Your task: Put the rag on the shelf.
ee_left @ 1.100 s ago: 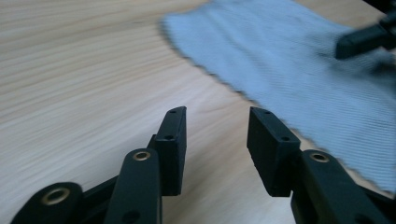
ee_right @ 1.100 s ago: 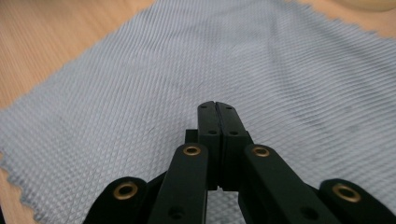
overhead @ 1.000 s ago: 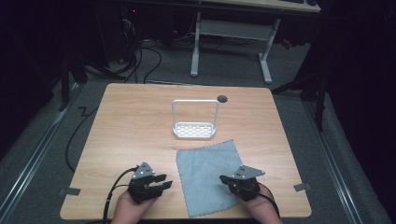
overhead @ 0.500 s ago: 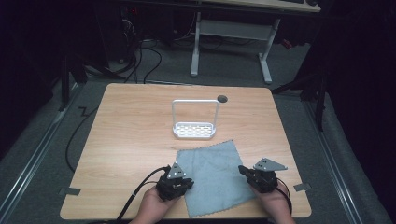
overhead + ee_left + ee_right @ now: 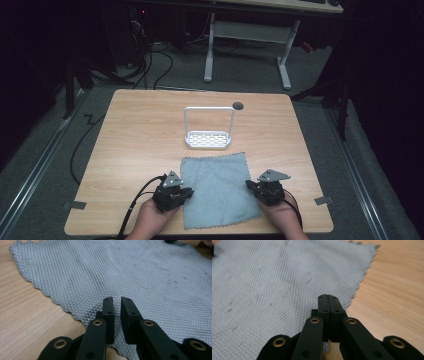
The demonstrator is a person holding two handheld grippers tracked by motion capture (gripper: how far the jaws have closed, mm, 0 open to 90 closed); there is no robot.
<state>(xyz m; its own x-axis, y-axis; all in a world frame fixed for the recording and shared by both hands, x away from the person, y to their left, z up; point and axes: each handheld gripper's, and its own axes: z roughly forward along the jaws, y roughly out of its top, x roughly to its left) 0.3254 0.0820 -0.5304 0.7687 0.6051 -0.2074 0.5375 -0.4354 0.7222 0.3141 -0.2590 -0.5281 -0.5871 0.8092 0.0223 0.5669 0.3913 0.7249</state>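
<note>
**Grey cloth on worktop, one tool at each side edge**

Item 1: grey cloth (image 5: 218, 188), waffle-textured with a zigzag-cut edge. It lies flat on the wooden worktop (image 5: 135, 140), near the front edge and slightly skewed to it.

Item 2: left tool (image 5: 117, 305). In the high view it sits at the cloth's left edge (image 5: 186, 191), held by a hand (image 5: 152, 220) entering from below. Its jaws stand a narrow gap apart, over the cloth border; nothing lies between them.

Item 3: right tool (image 5: 328, 302). In the high view it sits at the cloth's right edge (image 5: 250, 185). Its jaws are pressed together, tips above the cloth close to the zigzag edge. Whether cloth is pinched between them cannot be told.

Item 4: white wire rack (image 5: 209, 139) with a perforated base and a tall hoop frame. It stands upright beyond the cloth, near mid-worktop, apart from it.

Item 5: dark round hole (image 5: 238, 105) in the worktop, just behind the rack's right post.
</note>
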